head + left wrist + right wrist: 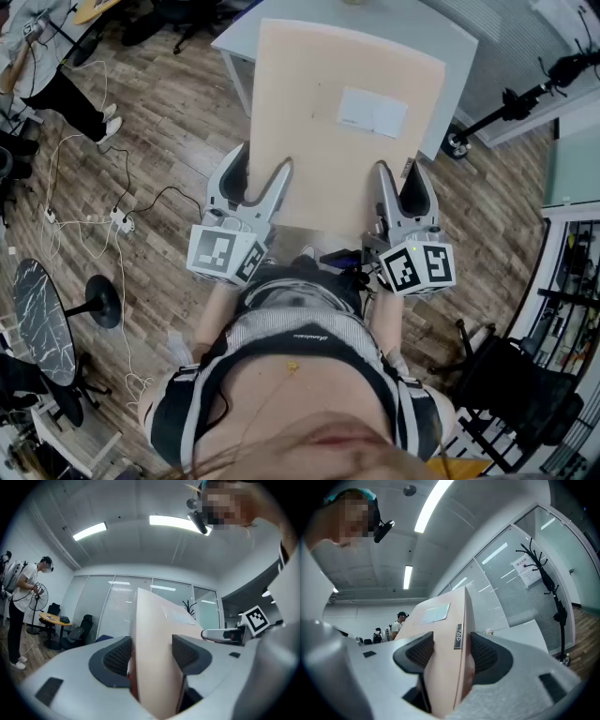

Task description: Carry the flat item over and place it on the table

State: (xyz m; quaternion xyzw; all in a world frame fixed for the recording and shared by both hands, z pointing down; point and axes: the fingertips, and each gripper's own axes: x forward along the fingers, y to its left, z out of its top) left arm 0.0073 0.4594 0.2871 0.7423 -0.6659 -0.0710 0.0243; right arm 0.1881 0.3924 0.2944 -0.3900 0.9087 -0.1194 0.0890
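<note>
Left gripper [258, 180] and right gripper [401, 183], jaws set wide, each clamp the near edge of the pale pink flat panel [319, 159]. The panel's far end overlaps the grey table [459, 42], but whether they touch cannot be judged. The table's far side is cut off by the frame.

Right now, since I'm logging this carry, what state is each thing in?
flat panel: held up by its near edge, far end apparently over the table.
left gripper: shut on the flat panel.
right gripper: shut on the flat panel.
table: standing ahead, partly hidden behind the flat panel.
</note>
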